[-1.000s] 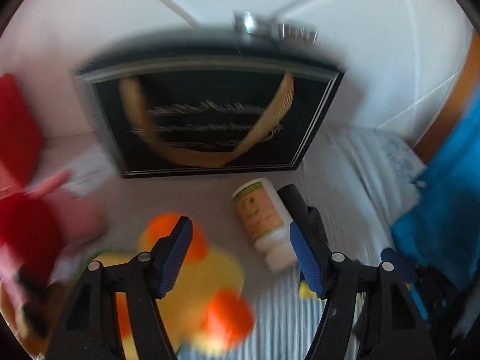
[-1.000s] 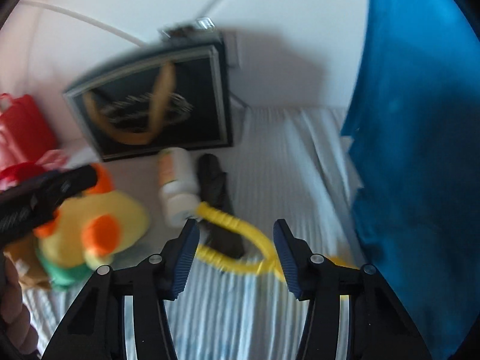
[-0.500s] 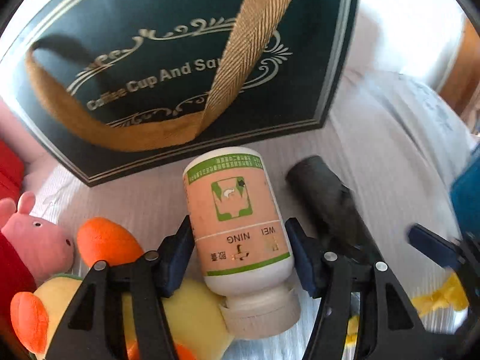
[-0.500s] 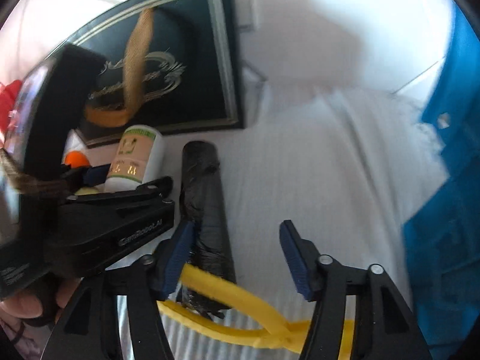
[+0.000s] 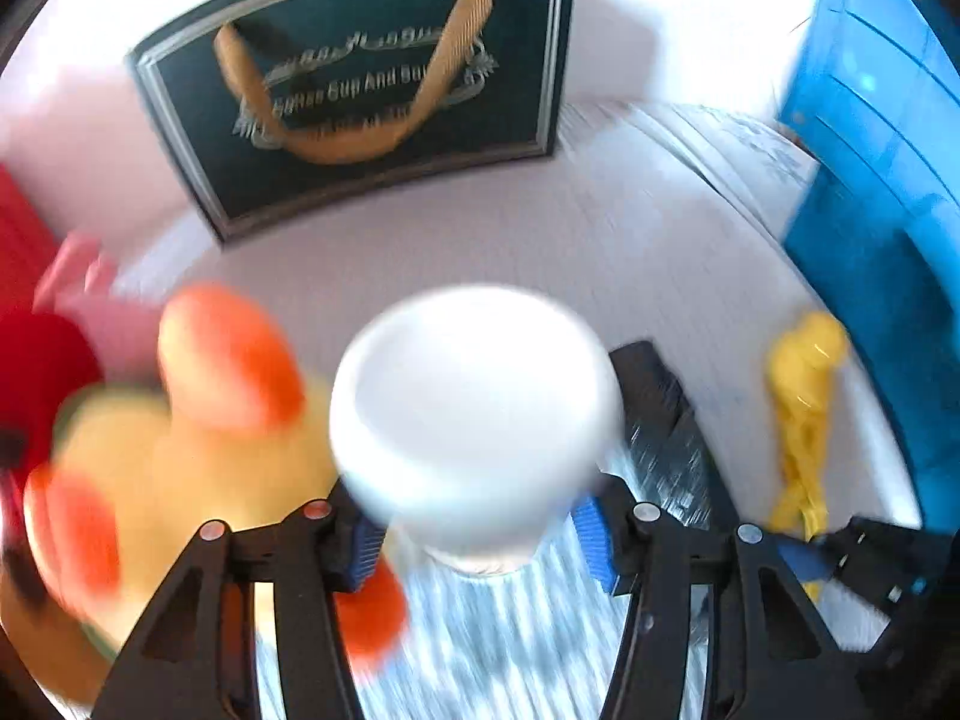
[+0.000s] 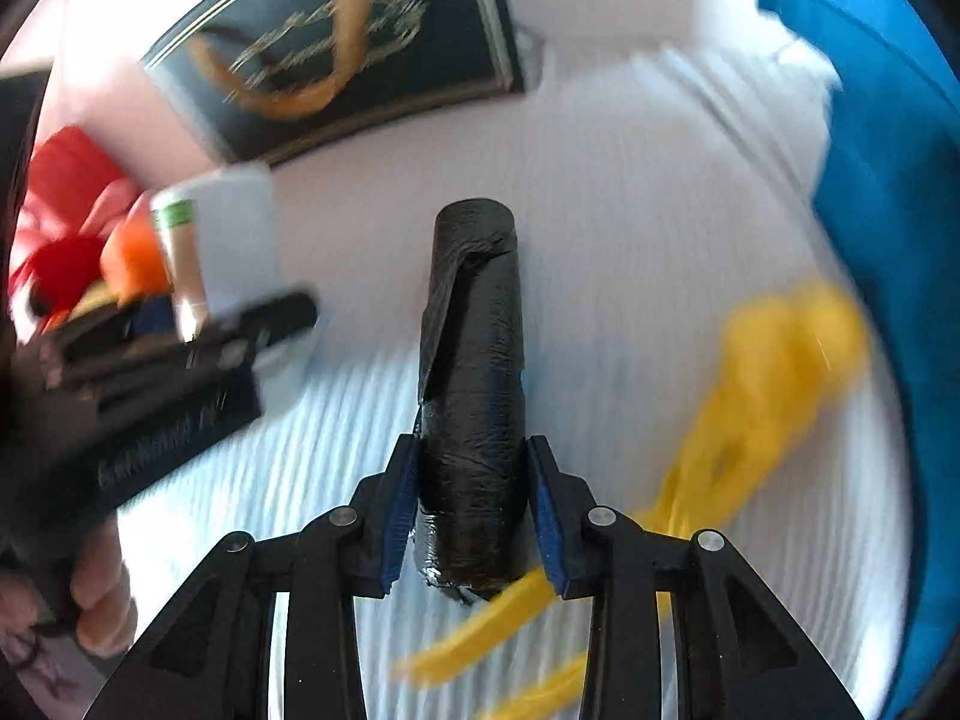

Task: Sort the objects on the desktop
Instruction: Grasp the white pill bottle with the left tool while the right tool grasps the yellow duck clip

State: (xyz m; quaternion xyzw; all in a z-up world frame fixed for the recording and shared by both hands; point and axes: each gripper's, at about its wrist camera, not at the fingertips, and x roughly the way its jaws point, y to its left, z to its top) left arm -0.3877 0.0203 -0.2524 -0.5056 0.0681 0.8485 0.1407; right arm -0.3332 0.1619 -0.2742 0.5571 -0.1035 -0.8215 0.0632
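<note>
Two hand-held grippers — each clamped on an item.
The left hand-held gripper (image 5: 477,537), jaws just closing, gripped the white bottle (image 5: 474,414); the right hand-held gripper (image 6: 471,516), likewise closing, squeezed the black roll (image 6: 474,384) — crinkled, glossy.

Your left gripper (image 5: 480,540) points steeply down, its blue-padded jaws just closed on what looks, through the blur, like a white plastic bottle (image 5: 474,414). Your right gripper (image 6: 471,510), likewise angled down, has just closed onto a black wrapped roll (image 6: 474,390).
</note>
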